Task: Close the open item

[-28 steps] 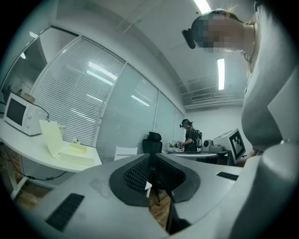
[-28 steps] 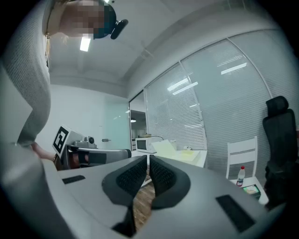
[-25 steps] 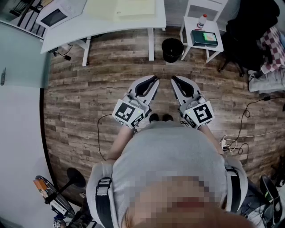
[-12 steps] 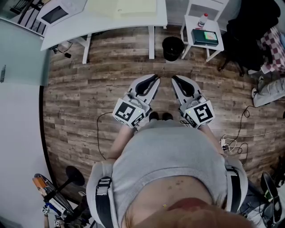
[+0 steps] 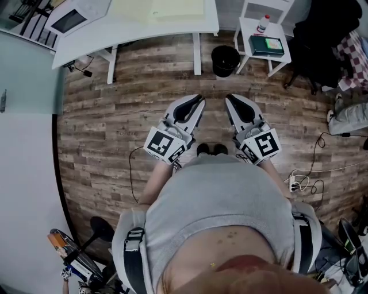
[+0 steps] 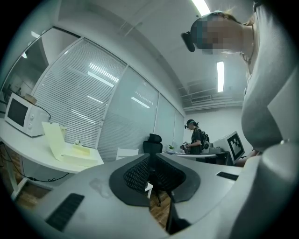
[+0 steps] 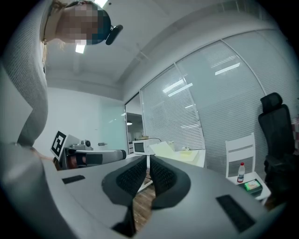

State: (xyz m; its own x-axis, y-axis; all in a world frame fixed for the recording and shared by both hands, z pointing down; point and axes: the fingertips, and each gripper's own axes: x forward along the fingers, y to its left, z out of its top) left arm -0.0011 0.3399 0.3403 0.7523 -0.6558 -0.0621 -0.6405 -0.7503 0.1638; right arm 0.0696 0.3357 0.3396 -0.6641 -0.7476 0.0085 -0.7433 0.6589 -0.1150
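A pale yellow box [image 5: 172, 8] lies on the white desk [image 5: 132, 34] at the far side of the room, its lid [image 6: 55, 139] standing up open in the left gripper view. A white microwave [image 5: 72, 17] sits at the desk's left end. I hold both grippers level in front of my body, well short of the desk. The left gripper [image 5: 195, 102] is shut with nothing between its pads [image 6: 140, 170]. Beside it, the right gripper [image 5: 230, 100] is likewise shut and empty. In the right gripper view the box [image 7: 182, 154] and microwave [image 7: 140, 147] show far ahead.
A black bin [image 5: 225, 60] stands on the wood floor by the desk's right leg. Right of it, a small white table [image 5: 253, 28] carries a green box [image 5: 267, 45] and a bottle [image 5: 262, 24]. A black chair [image 5: 322, 40] and cables [image 5: 310, 172] occupy the right side.
Both grippers stay shut and side by side, barely shifted. A person's leg has come into view at the right edge of the floor.
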